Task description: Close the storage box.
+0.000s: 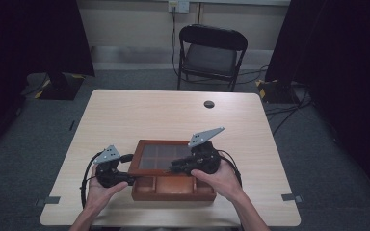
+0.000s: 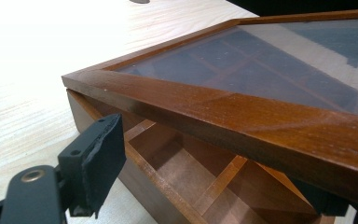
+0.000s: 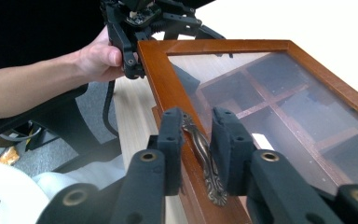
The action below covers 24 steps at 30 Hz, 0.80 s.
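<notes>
High view: a wooden box [image 1: 173,185] with a glass-paned lid [image 1: 161,158] sits near the front edge of the counter [image 1: 125,115], between the person's two hands. The lid is raised at its near edge, so the front row of compartments lies uncovered. The left gripper [image 1: 125,179] is at the box's left front corner; the right gripper [image 1: 176,167] reaches in over the lid's front rail. An empty chair [image 1: 211,55] stands beyond the counter.

Left gripper view: one jaw sits outside the box wall, just below the lid's corner, and the other shows as a dark pad under the lid frame at the lower right. The jaws stand wide apart, straddling the corner; I cannot tell whether either pad presses on the wood, so this looks like steadying rather than a grip.

Right gripper view: the two jaws flank the brass handle [image 3: 204,158] on the lid's front rail, close on both sides and seemingly pinching it. Through the glass, the dividers of the box show below. The left gripper [image 3: 137,28] and its hand [image 3: 95,58] are at the far corner.

The step in hand appears to be opening the lid by its handle. The next move likely calls for keeping the pinch firm and swinging the lid up and back on its hinge while the left gripper keeps the box from sliding.
</notes>
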Motion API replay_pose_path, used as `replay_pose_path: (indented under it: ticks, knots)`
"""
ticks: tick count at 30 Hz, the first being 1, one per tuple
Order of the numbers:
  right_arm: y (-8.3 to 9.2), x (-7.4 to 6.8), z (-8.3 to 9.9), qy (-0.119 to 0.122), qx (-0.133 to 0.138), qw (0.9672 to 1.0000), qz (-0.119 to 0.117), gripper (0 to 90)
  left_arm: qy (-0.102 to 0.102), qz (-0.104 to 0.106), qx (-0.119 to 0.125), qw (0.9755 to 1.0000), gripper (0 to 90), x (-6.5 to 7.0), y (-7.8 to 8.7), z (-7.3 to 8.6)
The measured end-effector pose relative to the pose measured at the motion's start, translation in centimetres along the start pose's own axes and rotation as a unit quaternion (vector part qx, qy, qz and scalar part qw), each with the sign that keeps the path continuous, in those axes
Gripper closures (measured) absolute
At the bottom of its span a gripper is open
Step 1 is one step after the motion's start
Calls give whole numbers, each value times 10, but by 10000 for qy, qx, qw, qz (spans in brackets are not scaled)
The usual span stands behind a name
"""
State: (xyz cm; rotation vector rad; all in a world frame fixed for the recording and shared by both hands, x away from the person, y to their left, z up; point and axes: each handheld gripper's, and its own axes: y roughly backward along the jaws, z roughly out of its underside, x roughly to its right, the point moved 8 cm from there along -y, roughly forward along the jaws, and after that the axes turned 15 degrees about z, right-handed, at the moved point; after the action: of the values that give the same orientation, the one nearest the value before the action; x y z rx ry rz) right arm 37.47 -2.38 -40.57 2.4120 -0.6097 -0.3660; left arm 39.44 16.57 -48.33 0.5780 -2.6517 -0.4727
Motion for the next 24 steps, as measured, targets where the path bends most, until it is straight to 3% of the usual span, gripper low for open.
replay_pose_path:
  ticks: [6,24]
  knots:
    - [-2,1,-1,-45,-108,9998,-146,767,-8,-8,-57,10000,172,0,0,1]
    - [-10,4,1,-71,-418,9987,-273,813,-18,-34,-71,10000,171,0,-2,1]
